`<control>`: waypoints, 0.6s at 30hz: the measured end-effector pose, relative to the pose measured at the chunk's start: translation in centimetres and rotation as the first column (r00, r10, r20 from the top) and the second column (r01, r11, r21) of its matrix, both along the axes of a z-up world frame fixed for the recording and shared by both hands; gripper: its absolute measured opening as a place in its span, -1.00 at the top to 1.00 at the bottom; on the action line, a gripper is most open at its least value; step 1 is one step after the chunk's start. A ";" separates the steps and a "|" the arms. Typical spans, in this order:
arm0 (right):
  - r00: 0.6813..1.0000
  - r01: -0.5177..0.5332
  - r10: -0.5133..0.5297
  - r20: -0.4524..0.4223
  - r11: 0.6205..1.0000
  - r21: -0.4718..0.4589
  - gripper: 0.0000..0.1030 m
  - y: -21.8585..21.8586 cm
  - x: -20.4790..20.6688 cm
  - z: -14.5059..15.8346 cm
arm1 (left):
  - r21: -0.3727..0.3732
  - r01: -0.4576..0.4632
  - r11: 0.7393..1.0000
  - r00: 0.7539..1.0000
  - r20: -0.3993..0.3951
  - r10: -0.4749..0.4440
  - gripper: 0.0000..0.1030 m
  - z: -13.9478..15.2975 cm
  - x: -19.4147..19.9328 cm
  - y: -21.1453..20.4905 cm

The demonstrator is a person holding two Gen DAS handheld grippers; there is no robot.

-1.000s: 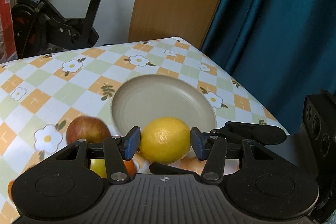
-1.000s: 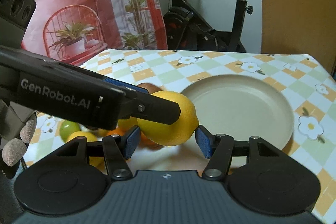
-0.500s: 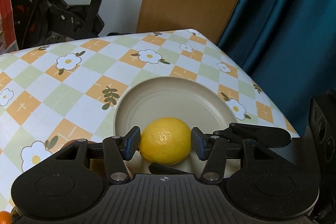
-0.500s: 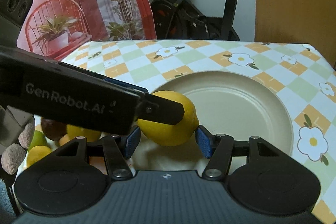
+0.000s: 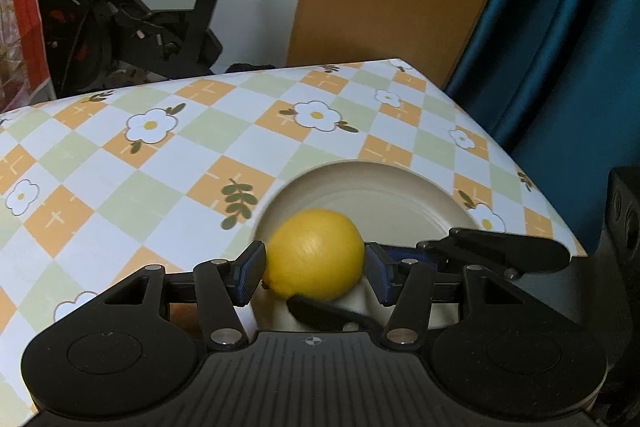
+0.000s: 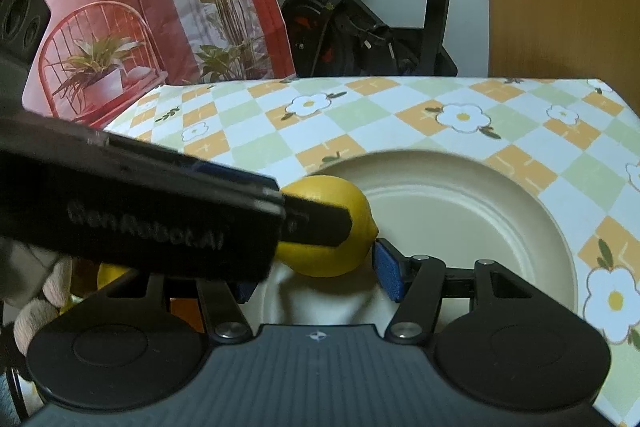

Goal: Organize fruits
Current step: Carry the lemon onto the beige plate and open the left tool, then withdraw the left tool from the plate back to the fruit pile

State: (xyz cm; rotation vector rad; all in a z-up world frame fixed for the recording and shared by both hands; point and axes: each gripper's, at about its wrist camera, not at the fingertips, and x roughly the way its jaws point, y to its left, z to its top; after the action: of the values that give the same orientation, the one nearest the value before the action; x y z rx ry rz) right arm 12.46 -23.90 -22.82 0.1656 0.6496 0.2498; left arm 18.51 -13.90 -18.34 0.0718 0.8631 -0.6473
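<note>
A yellow lemon (image 5: 316, 259) sits between the blue pads of my left gripper (image 5: 314, 261), which is shut on it. My right gripper (image 6: 316, 275) grips the same lemon (image 6: 332, 263) from another side; its right pad touches the lemon's tip and its left pad is hidden. The lemon is low over the near left rim of the beige plate (image 5: 380, 187), and I cannot tell if it rests on it. In the right wrist view the left gripper's finger (image 6: 312, 223) crosses the lemon in front of the plate (image 6: 460, 227). One right finger (image 5: 508, 251) shows in the left wrist view.
The table wears a checked flower tablecloth (image 5: 160, 163); its far edge and right corner are close behind the plate. More fruit (image 6: 112, 273) lies at the lower left beside a gloved hand (image 6: 40, 307). An exercise bike (image 6: 360, 27) and a blue curtain (image 5: 560, 47) stand beyond.
Both grippers carried the lemon together away from the pile of fruit and over the plate's near rim. The apple and the other fruit slid out of the left wrist view.
</note>
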 end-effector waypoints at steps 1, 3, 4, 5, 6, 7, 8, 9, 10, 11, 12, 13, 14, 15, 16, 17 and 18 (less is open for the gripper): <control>1.000 0.002 -0.002 0.002 1.000 0.002 -0.14 0.0 0.2 0.1 | -0.003 -0.006 1.000 1.000 0.003 0.006 -0.12 0.1 0.1 0.2; 1.000 0.011 -0.011 -0.003 1.000 0.007 -0.14 -0.1 0.7 0.3 | -0.009 -0.016 1.000 1.000 0.009 0.016 -0.13 0.2 0.1 0.5; 1.000 0.017 -0.017 -0.006 1.000 0.009 -0.14 -0.1 0.9 0.3 | -0.009 -0.022 1.000 1.000 0.012 0.023 -0.13 0.3 0.2 0.6; 1.000 0.026 -0.025 -0.010 1.000 0.011 -0.13 -0.2 1.0 0.3 | -0.011 -0.029 1.000 0.999 0.013 0.029 -0.13 0.4 0.2 0.6; 0.999 0.033 -0.033 -0.016 0.999 0.011 -0.13 -0.3 1.1 0.3 | -0.018 -0.036 0.999 0.999 0.015 0.036 -0.13 0.6 0.2 0.9; 0.999 0.040 -0.040 -0.023 0.999 0.011 -0.12 -0.4 1.2 0.2 | -0.024 -0.042 0.999 0.999 0.018 0.043 -0.13 0.7 0.2 1.0; 0.998 0.050 -0.050 -0.031 0.999 0.007 -0.12 -0.5 1.3 0.1 | -0.028 -0.048 0.998 0.999 0.019 0.048 -0.13 0.8 0.2 1.2; 0.997 0.066 -0.066 -0.043 0.998 0.008 -0.12 -0.6 1.3 0.0 | -0.036 -0.051 0.998 0.998 0.019 0.052 -0.13 1.0 0.2 1.4; 0.996 0.079 -0.078 -0.049 0.997 0.011 -0.10 -0.7 1.4 -0.1 | -0.044 -0.054 0.998 0.998 0.018 0.055 -0.13 1.1 0.1 1.5; 0.995 0.090 -0.089 -0.053 0.996 0.020 -0.10 -0.8 1.3 -0.1 | -0.047 -0.059 0.997 0.998 0.021 0.060 -0.13 1.3 0.0 1.8; 0.993 0.102 -0.100 -0.055 0.994 0.026 -0.10 -0.9 1.2 0.0 | -0.046 -0.065 0.997 0.998 0.026 0.066 -0.13 1.5 -0.1 2.0; 0.992 0.110 -0.109 -0.058 0.993 0.028 -0.10 -1.0 1.1 0.1 | -0.047 -0.071 0.996 0.997 0.031 0.072 -0.13 1.8 -0.2 2.3; 0.991 0.118 -0.116 -0.059 0.993 0.024 -0.10 -1.0 1.0 0.2 | -0.049 -0.076 0.996 0.996 0.037 0.077 -0.13 2.0 -0.4 2.7; 0.991 0.123 -0.121 -0.059 0.992 0.020 -0.10 -1.1 0.8 0.3 | -0.050 -0.083 0.995 0.995 0.043 0.086 -0.13 2.2 -0.5 3.0; 0.990 0.128 -0.127 -0.059 0.992 0.019 -0.10 -1.1 0.6 0.4 | -0.051 -0.094 0.994 0.994 0.048 0.096 -0.13 2.5 -0.6 3.5; 0.989 0.136 -0.134 -0.060 0.991 0.020 -0.10 -1.3 0.4 0.5 | -0.054 -0.104 0.993 0.993 0.052 0.107 -0.13 2.8 -0.7 3.9; 0.988 0.141 -0.140 -0.060 0.990 0.021 -0.10 -1.3 0.2 0.6 | -0.060 -0.113 0.992 0.992 0.055 0.116 -0.13 3.1 -0.8 4.4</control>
State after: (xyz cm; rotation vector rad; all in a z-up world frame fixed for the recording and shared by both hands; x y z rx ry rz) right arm 12.64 -25.22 -22.26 0.2426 0.6902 0.1176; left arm 17.68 -9.47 -15.28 -0.0107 0.7863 -0.5590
